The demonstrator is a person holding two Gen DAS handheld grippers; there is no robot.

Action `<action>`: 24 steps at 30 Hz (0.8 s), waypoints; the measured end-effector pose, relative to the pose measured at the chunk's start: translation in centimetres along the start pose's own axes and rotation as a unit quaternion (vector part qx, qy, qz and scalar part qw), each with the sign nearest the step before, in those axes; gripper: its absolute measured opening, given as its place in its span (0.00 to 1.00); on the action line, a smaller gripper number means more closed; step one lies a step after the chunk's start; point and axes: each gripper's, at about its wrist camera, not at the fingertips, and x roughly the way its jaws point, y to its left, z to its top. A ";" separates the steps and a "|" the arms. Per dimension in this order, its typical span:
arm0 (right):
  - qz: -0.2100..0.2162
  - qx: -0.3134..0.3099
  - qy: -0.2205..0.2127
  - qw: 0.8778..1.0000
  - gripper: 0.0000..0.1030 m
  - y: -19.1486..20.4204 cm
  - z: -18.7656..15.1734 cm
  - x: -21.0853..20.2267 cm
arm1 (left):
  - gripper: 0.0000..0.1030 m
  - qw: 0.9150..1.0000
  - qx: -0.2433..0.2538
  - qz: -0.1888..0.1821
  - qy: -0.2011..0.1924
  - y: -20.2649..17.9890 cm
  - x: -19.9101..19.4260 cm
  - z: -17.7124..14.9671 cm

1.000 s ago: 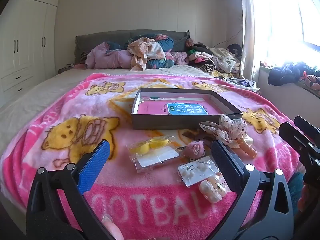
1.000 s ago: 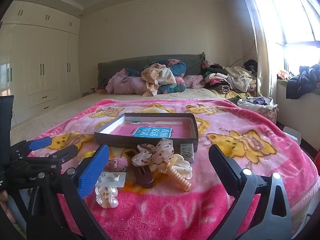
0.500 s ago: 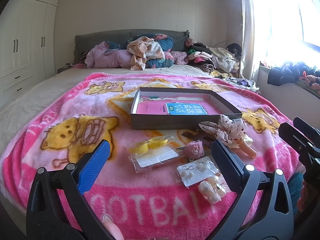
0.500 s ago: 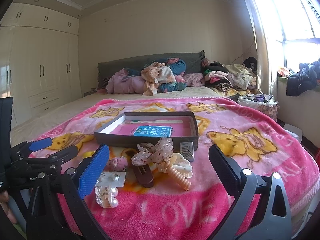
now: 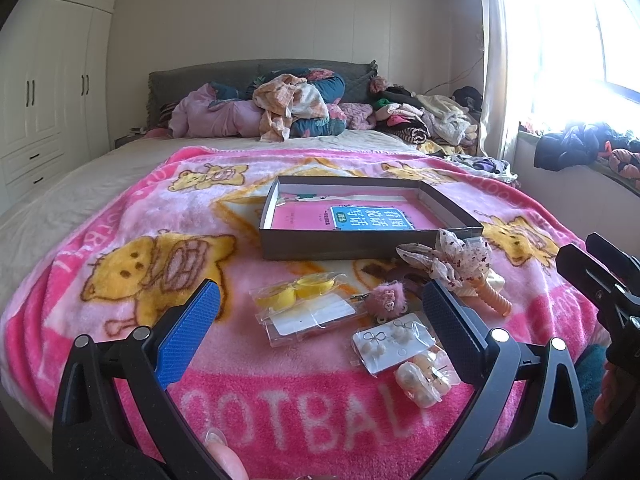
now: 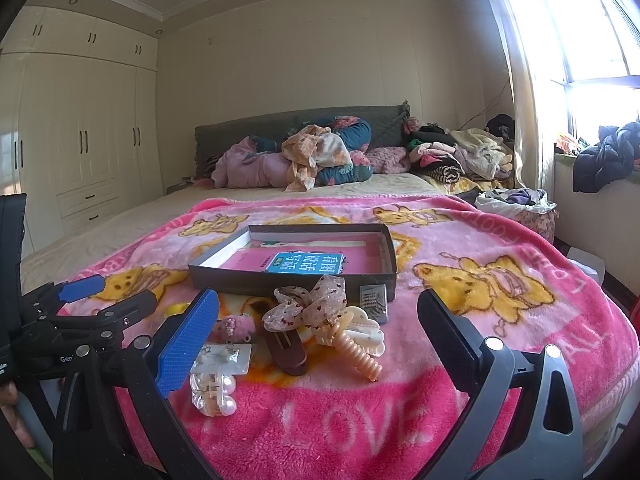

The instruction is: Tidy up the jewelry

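A shallow dark box point(image 5: 344, 245) with a pink and blue booklet inside lies on the pink blanket; it also shows in the right wrist view point(image 6: 280, 276). In front of it lie a packet of yellow pieces point(image 5: 298, 294), a pink fuzzy clip point(image 5: 386, 299), an earring card point(image 5: 390, 342), a pearl clip point(image 5: 420, 380), a dotted bow point(image 5: 448, 258) and a coiled peach clip point(image 6: 358, 354). A brown clip point(image 6: 286, 348) lies beside the bow. My left gripper point(image 5: 316, 320) is open and empty, just short of the packets. My right gripper point(image 6: 318, 334) is open and empty, just short of the bow.
The pink bear blanket point(image 5: 140, 264) covers the near end of a bed. Piled clothes and bedding point(image 5: 296, 108) lie at the headboard. White wardrobes point(image 6: 80, 148) stand at left. A window sill with dark clothes point(image 6: 604, 156) is at right.
Both views have tilted up slightly, so the items sit a little lower in frame. Both grippers stay open. Nothing on the blanket has moved.
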 end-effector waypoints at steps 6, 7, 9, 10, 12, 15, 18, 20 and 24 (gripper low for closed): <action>0.001 0.000 0.000 1.000 0.94 -0.1 0.0 0.1 | 0.90 1.000 0.000 0.000 0.000 0.0 0.0 0.0; 0.000 0.000 0.000 1.000 0.94 -0.1 0.0 0.1 | 0.90 1.000 0.001 0.000 0.000 0.0 0.0 0.0; 0.000 0.000 0.000 1.000 0.94 -0.1 0.0 0.0 | 0.90 1.000 0.001 0.000 0.000 0.0 0.0 0.0; 0.000 0.000 -0.001 1.000 0.94 -0.1 0.0 0.0 | 0.90 1.000 0.000 0.000 0.000 0.0 0.0 0.0; 0.000 0.000 0.000 1.000 0.94 -0.1 0.1 0.1 | 0.90 1.000 0.001 0.000 0.000 0.0 0.0 0.0; 0.000 0.000 0.000 1.000 0.94 0.0 0.0 0.0 | 0.90 1.000 0.000 0.001 0.000 0.0 0.0 0.0; 0.000 0.000 -0.001 1.000 0.94 0.0 0.0 0.0 | 0.90 1.000 0.000 0.000 0.000 0.0 0.0 0.0; 0.001 -0.001 0.002 1.000 0.94 0.0 0.0 0.1 | 0.90 1.000 0.001 0.000 0.000 0.0 0.0 0.0; -0.001 0.002 0.003 1.000 0.94 -0.2 0.2 0.0 | 0.90 1.000 0.001 -0.001 0.001 0.0 0.0 0.0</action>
